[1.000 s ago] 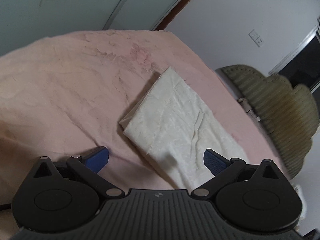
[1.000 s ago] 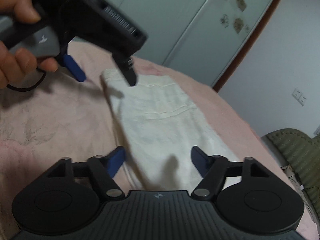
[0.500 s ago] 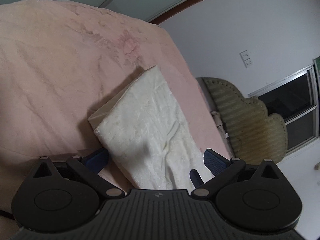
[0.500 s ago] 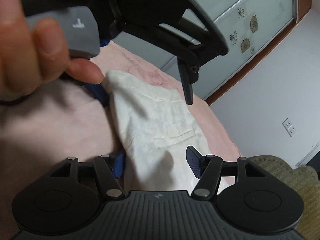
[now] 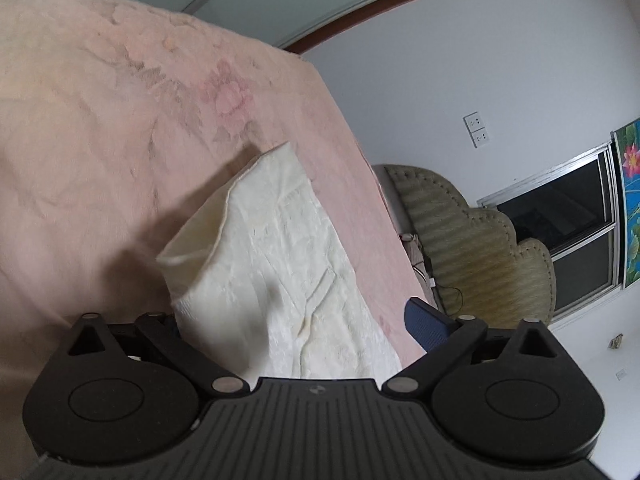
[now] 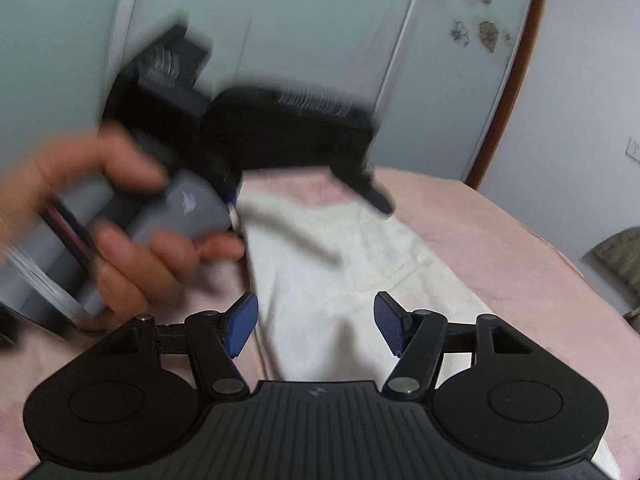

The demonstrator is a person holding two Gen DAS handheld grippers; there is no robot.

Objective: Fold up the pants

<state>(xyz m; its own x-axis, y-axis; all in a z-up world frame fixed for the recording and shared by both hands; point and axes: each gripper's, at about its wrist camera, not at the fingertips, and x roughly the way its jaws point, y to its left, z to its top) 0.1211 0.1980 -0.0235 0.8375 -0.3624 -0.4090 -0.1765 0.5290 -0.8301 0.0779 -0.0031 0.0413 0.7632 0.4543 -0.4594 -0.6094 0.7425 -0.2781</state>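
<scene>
The cream pants lie folded into a long strip on the pink bedspread. Their near left edge stands up a little. My left gripper straddles this near end and its jaws are closing. Its right pad is clear of the cloth, while the left pad is hidden behind the raised edge. In the right wrist view the pants run away from me. My right gripper hangs open above them, its pads not touching. A hand holds the blurred left gripper over the far end.
The bed's right edge drops off toward an olive padded chair below a window. Pale wardrobe doors stand behind the bed. Bare pink bedspread spreads on both sides of the pants.
My left gripper has rolled and moved in over the pants' near end, whose left edge now hides its left pad. The right gripper has risen, and the hand with the left gripper shifted across its view.
</scene>
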